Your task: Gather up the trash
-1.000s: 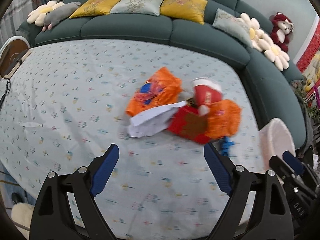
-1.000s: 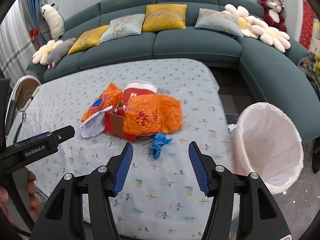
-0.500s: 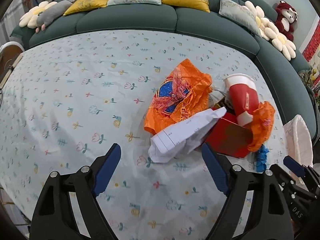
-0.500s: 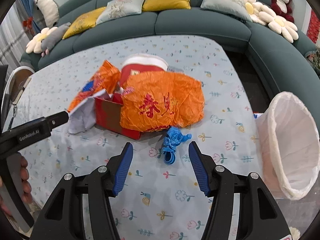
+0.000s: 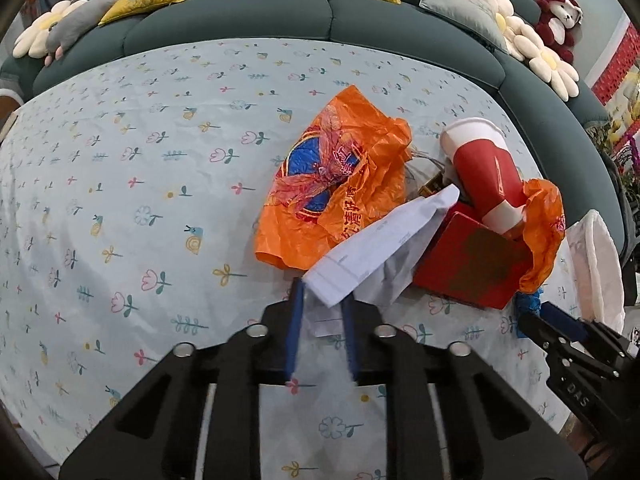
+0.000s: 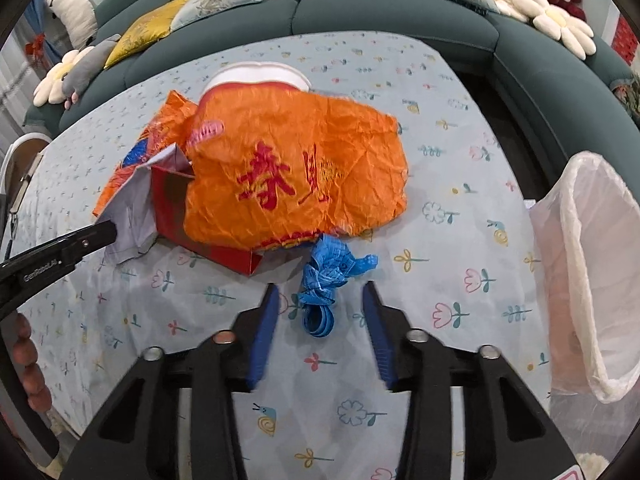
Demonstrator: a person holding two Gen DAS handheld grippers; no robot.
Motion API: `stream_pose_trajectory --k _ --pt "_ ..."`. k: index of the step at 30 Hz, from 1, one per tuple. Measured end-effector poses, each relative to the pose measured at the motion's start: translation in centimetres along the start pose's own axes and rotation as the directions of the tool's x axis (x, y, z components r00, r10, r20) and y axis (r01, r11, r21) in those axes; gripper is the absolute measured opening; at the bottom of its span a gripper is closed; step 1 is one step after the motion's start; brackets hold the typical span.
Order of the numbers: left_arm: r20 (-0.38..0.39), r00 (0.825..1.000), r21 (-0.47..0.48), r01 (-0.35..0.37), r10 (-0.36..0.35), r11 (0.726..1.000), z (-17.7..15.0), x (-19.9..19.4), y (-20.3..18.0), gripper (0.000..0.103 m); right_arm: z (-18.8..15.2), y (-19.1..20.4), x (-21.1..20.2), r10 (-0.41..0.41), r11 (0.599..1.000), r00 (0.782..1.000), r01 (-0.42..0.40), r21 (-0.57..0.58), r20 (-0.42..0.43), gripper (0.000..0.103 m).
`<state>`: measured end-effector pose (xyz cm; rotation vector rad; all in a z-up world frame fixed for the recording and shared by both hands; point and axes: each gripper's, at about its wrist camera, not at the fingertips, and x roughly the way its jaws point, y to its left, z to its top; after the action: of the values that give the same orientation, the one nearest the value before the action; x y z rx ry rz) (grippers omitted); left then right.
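A trash pile lies on the flowered tablecloth: an orange bag with a blue print (image 5: 336,184), white crumpled paper (image 5: 380,248), a red box (image 5: 468,264), a red-and-white paper cup (image 5: 488,168) and a second orange bag (image 6: 296,176). My left gripper (image 5: 322,300) is shut on the near corner of the white paper. My right gripper (image 6: 320,296) is open, its fingers on either side of a crumpled blue ribbon (image 6: 326,276) on the cloth.
A white-lined trash bin (image 6: 592,264) stands past the table's right edge. A dark green sofa (image 5: 280,12) with cushions and plush toys curves behind and to the right of the table.
Both grippers moved forward toward the pile. My left gripper closed on the white paper. My right gripper narrowed around the blue ribbon.
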<state>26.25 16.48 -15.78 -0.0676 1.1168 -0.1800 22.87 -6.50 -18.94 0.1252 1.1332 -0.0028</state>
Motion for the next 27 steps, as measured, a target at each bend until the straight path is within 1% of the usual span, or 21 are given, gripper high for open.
stream_pose_trajectory --k 1,2,3,5,6,16,20,25,26,27 --pt "0.004 1.000 -0.003 0.001 -0.001 1.000 -0.2 -0.2 0.0 0.011 -0.1 0.0 0.1 0.006 1.000 1.000 -0.006 -0.001 -0.007 0.017" --pt "0.008 1.000 -0.007 0.000 0.000 1.000 -0.5 -0.6 0.0 0.008 -0.1 -0.1 0.0 0.011 1.000 1.000 -0.011 -0.001 -0.007 0.015" --pt "0.010 1.000 -0.009 -0.002 0.002 1.000 -0.6 -0.7 -0.1 0.004 -0.2 -0.1 -0.2 0.013 1.000 1.000 -0.013 -0.002 -0.001 0.015" --pt "0.014 1.000 -0.016 -0.005 0.005 1.000 -0.9 -1.3 -0.2 0.003 -0.4 0.0 -0.8 0.017 1.000 1.000 -0.017 -0.004 0.014 0.014" --pt "0.018 1.000 -0.021 -0.004 0.004 1.000 -1.1 -1.7 -0.2 0.000 -0.5 -0.1 -1.2 0.024 1.000 1.000 -0.024 -0.001 0.020 0.013" --pt "0.087 0.996 -0.038 0.018 -0.014 0.999 -2.6 -6.8 -1.8 0.000 -1.1 -1.0 -6.1 0.047 0.999 0.993 -0.049 0.013 0.105 0.013" --pt "0.116 0.993 -0.024 0.028 -0.025 0.999 -3.1 -8.7 -3.0 0.000 -1.4 -1.8 -8.2 0.052 0.998 0.989 -0.055 0.021 0.139 0.013" --pt "0.109 0.993 -0.012 0.044 -0.043 0.999 -2.8 -8.9 -3.5 0.002 -1.7 -2.7 -10.0 0.050 0.998 0.985 -0.054 0.022 0.167 0.013" --pt "0.100 0.994 0.005 0.033 -0.033 0.999 -2.7 -8.6 -3.6 0.006 -1.8 -2.9 -10.2 0.049 0.998 0.984 -0.053 0.021 0.171 0.013" --pt "0.095 0.995 0.022 0.023 -0.025 1.000 -2.6 -8.2 -3.7 0.016 -1.8 -3.0 -10.3 0.047 0.998 0.984 -0.051 0.021 0.174 0.013"
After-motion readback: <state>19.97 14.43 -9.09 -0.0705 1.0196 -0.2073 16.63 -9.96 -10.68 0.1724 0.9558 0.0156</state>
